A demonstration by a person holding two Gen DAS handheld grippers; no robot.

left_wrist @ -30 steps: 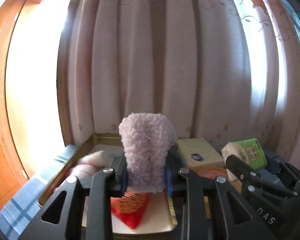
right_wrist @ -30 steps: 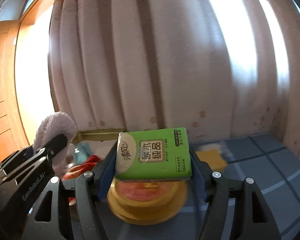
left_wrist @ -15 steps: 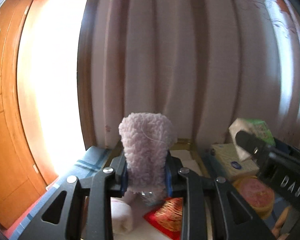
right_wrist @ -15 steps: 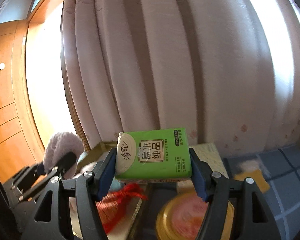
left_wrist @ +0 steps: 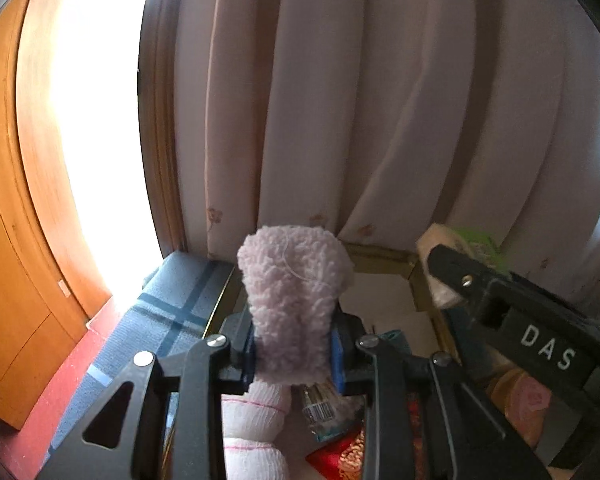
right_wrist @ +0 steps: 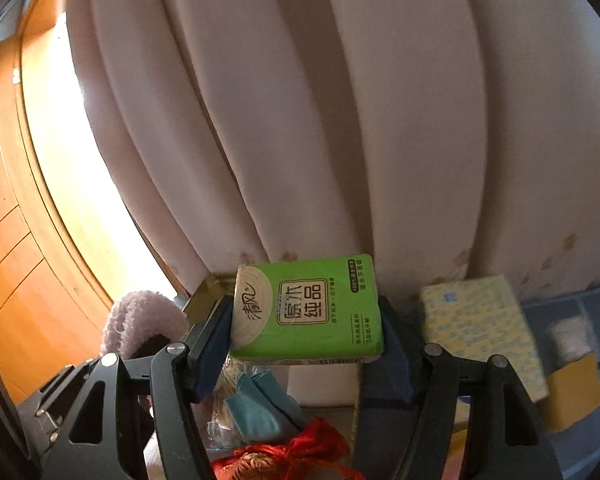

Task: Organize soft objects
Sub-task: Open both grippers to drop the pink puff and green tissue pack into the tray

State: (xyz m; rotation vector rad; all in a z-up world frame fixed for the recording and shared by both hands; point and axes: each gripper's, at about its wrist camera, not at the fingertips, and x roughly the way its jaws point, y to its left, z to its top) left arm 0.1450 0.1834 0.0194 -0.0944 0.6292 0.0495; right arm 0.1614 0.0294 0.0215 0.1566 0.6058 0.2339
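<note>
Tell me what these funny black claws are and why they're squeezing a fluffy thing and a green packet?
Those claws are grippers, a bit like big tongs. A person holds one in each hand, and each has a little camera looking along its two fingers. That gives two pictures.

In the left camera's picture, the left gripper squeezes a fluffy lilac cloth. In the right camera's picture, the right gripper squeezes a green tissue packet.

Below them is a tray with a gold rim. In it lie a rolled white towel and a red pouch. Beside the tray sits a yellowish tissue box. Behind everything hangs a curtain.
</note>
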